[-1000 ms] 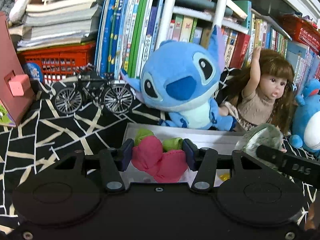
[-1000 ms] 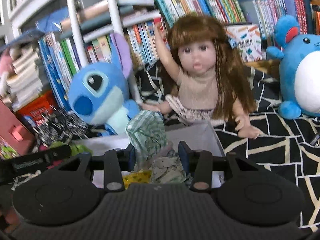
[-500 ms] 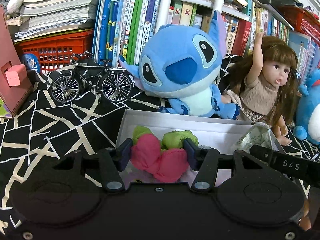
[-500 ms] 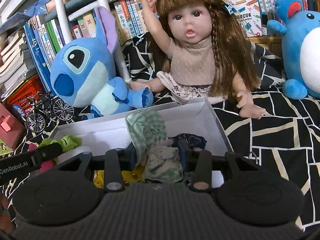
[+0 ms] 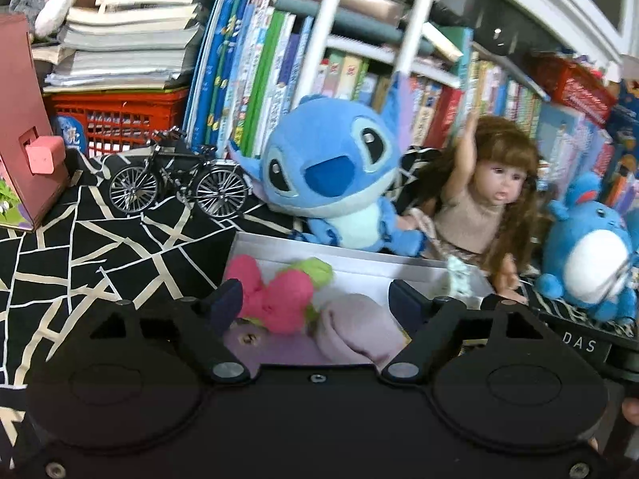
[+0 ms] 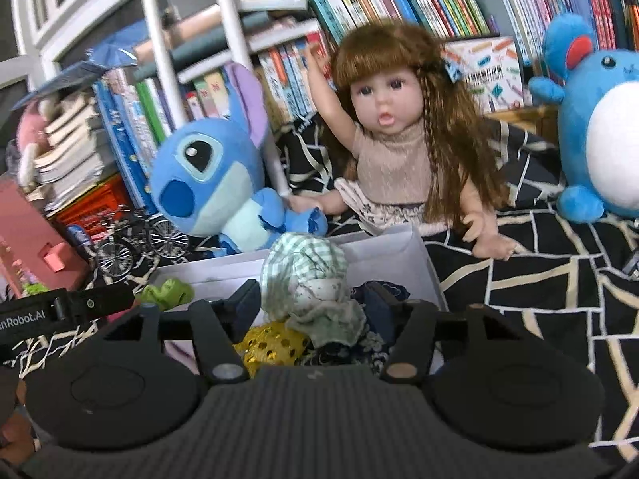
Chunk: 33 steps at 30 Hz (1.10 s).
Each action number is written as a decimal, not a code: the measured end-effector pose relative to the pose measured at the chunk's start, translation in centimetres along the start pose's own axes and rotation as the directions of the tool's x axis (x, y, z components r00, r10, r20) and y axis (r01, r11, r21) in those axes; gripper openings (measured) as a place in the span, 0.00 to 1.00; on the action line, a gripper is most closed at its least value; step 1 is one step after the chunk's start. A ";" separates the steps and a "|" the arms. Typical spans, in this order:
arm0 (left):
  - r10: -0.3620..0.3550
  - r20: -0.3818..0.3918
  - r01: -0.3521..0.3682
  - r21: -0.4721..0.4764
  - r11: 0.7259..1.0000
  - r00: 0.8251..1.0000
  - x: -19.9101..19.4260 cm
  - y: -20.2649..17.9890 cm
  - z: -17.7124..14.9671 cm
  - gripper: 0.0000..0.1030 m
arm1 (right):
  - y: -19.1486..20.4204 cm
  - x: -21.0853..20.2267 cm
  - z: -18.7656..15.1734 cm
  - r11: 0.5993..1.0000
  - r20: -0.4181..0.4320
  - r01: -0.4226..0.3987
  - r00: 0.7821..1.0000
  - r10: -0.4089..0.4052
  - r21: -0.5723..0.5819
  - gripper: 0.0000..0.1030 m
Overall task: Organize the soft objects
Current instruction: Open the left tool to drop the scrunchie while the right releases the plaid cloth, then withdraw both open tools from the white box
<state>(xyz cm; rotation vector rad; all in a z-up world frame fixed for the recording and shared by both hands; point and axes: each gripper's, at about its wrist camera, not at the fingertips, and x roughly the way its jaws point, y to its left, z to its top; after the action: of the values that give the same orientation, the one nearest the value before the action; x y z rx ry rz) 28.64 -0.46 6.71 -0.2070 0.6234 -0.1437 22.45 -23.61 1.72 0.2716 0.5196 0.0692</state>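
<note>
Left hand-held gripper just spread wide; pink-and-green soft toy now lies loose in the white box. Right hand-held gripper has widened too, but whether it still pinches the green checked cloth bundle I can't tell; probably next drop.

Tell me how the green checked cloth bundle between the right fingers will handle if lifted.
The green checked cloth bundle is wrinkled, knotted fabric, so probably floppy and light. Loose folds droop toward the white box, so they may sag or snag. Unlikely to slip or break.
</note>
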 end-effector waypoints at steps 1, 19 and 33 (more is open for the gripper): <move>-0.007 0.008 0.007 0.009 1.000 1.000 -0.7 -0.2 -0.2 0.80 | 0.0 -0.7 -0.1 1.000 0.010 -0.004 1.000 0.005 -0.012 0.73; -0.118 0.089 0.105 0.131 0.986 0.989 -11.4 -1.9 -6.2 0.89 | 0.1 -11.6 -4.3 0.985 0.145 -0.121 0.980 0.139 -0.123 0.95; -0.121 0.105 0.109 0.108 0.988 0.987 -15.9 0.3 -8.9 0.90 | 1.4 -14.4 -7.1 0.973 0.163 -0.126 0.974 0.159 -0.195 1.00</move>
<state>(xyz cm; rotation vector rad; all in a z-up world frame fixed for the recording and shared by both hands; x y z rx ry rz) 10.59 1.59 8.55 -0.1512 0.4917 -0.2732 6.46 -22.53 3.11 0.1323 0.3131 0.2303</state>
